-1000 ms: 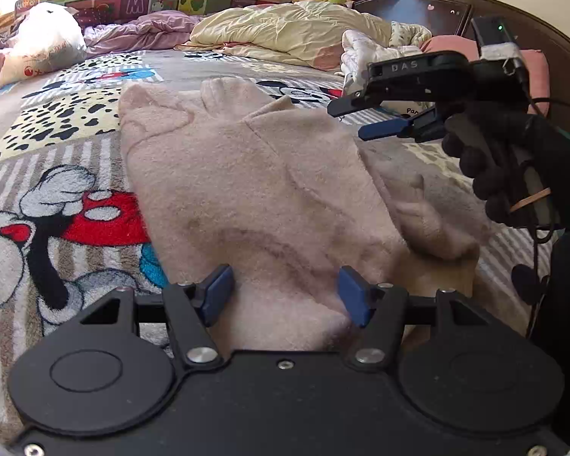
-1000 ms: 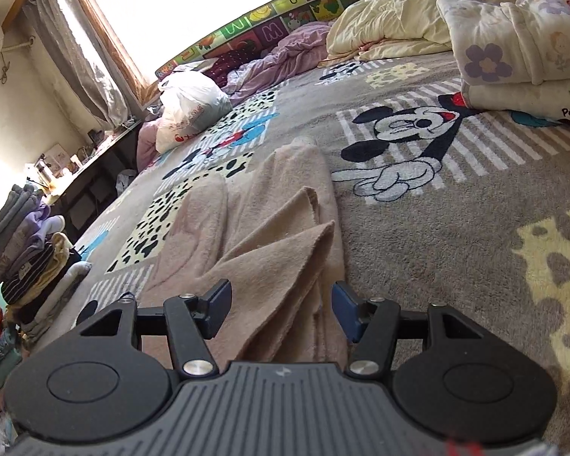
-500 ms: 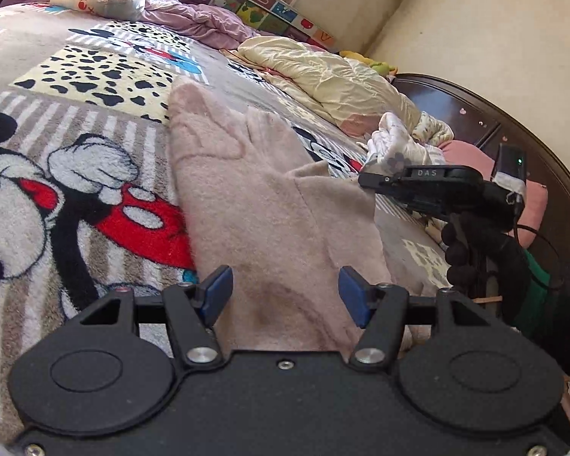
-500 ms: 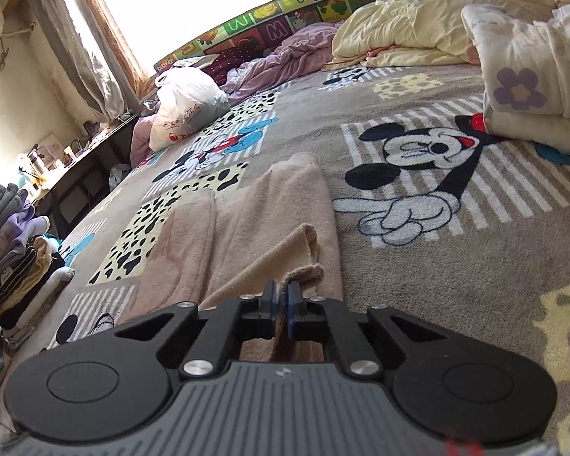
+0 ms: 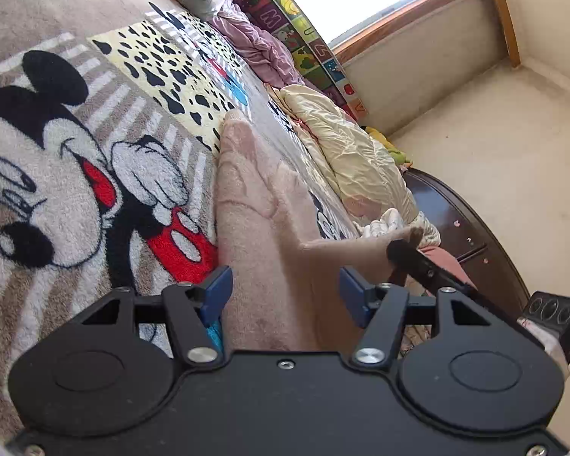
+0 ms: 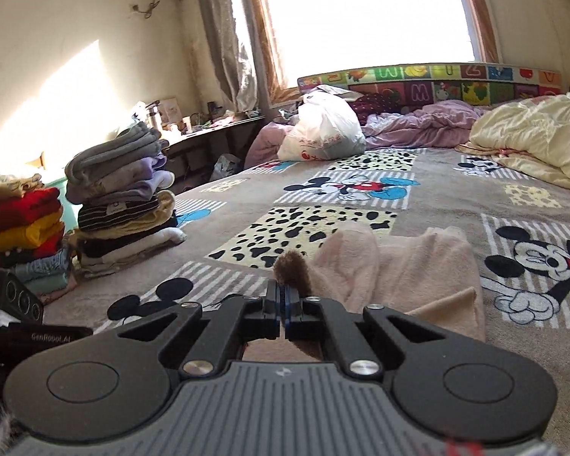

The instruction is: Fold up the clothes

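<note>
So the pink garment (image 6: 410, 266) is pinched at its near corner by the right gripper (image 6: 285, 296), its length running far; the left gripper (image 5: 283, 288) is held wide open, empty, over the near end.

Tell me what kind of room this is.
Most likely a home bedroom: a cartoon-print blanket covers a wide bed, rumpled quilts lie near the window, and stacks of folded clothes sit alongside.
</note>
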Available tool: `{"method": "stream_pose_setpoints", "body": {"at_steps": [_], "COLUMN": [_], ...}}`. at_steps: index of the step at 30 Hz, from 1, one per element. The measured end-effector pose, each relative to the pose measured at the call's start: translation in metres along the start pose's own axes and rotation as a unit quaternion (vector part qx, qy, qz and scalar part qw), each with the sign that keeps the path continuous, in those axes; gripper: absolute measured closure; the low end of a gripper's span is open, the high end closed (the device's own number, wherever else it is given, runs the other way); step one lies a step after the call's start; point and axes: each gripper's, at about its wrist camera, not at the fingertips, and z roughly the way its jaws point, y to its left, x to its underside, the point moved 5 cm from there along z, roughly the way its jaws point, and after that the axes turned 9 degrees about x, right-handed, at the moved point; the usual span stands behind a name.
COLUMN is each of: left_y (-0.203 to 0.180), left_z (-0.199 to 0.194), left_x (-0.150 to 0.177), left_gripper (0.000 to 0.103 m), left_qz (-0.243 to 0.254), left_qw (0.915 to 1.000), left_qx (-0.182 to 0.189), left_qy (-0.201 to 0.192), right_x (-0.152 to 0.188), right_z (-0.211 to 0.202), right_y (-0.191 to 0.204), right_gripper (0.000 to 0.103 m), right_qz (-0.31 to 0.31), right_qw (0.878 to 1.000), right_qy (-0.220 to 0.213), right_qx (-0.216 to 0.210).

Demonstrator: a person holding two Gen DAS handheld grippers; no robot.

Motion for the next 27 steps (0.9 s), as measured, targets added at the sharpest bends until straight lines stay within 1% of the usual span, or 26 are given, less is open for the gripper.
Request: {"method": "stream_pose_setpoints", "body": {"at_steps": [4,6,8,10,12,14,15,17,19,21,24,25,26,27], "left_y": [0.003,0.004,0.006,0.007,0.008,0.01,0.01,0.01,0.009,0.007,0.001,0.0,-0.003,-0.006], "left_z": [0.002,0.003,0.003,0.004,0.005,0.006,0.006,0.01,0.015,0.018,0.023,0.025,0.028,0.03], "left_x": [0.001,0.001,0.002,0.002,0.003,0.003,0.003,0.007,0.01,0.012,0.012,0.012,0.01,0.008], "left_gripper": [0.041,0.04,0.04,0.04,0.039,0.039,0.039,0.039,0.039,0.04,0.041,0.048,0.084,0.101], "left_qz": [-0.022,-0.033,-0.044,-0.055,-0.065,-0.076,-0.082,-0.085,-0.077,-0.067,-0.057,-0.051,-0.04,-0.024], "left_qw": [0.9997,0.9993,0.9987,0.998,0.9972,0.9961,0.9956,0.9954,0.9964,0.9977,0.9983,0.9987,0.9991,0.9995], "left_qx": [0.01,0.015,0.02,0.025,0.03,0.035,0.037,0.031,0.021,0.007,0.006,0.003,-0.001,-0.01], "left_qy": [0.007,0.011,0.015,0.019,0.022,0.026,0.028,0.031,0.029,0.011,-0.004,-0.009,-0.014,-0.017], "right_x": [0.016,0.028,0.031,0.03,0.034,0.04,0.045,0.055,0.07,0.08,0.095,0.099,0.101,0.103], "right_z": [0.015,0.019,0.013,-0.004,-0.027,-0.047,-0.054,-0.063,-0.064,-0.065,-0.06,-0.058,-0.057,-0.056], "right_y": [0.044,0.055,0.058,0.057,0.053,0.041,0.032,0.01,-0.013,-0.025,-0.023,-0.02,-0.018,-0.016], "right_gripper": [0.099,0.099,0.096,0.088,0.062,0.053,0.053,0.052,0.051,0.051,0.048,0.047,0.044,0.042], "right_qz": [-0.08,-0.098,-0.11,-0.101,-0.081,-0.07,-0.061,-0.034,0.007,0.032,0.042,0.041,0.036,0.033], "right_qw": [0.996,0.994,0.993,0.994,0.997,0.997,0.997,0.996,0.995,0.993,0.993,0.994,0.994,0.994], "right_qy": [0.027,0.047,0.048,0.031,0.011,0.001,0.001,0.011,0.026,0.038,0.05,0.052,0.052,0.051], "right_qx": [-0.01,-0.011,0.0,0.004,0.015,0.033,0.046,0.077,0.097,0.105,0.094,0.09,0.09,0.092]}}
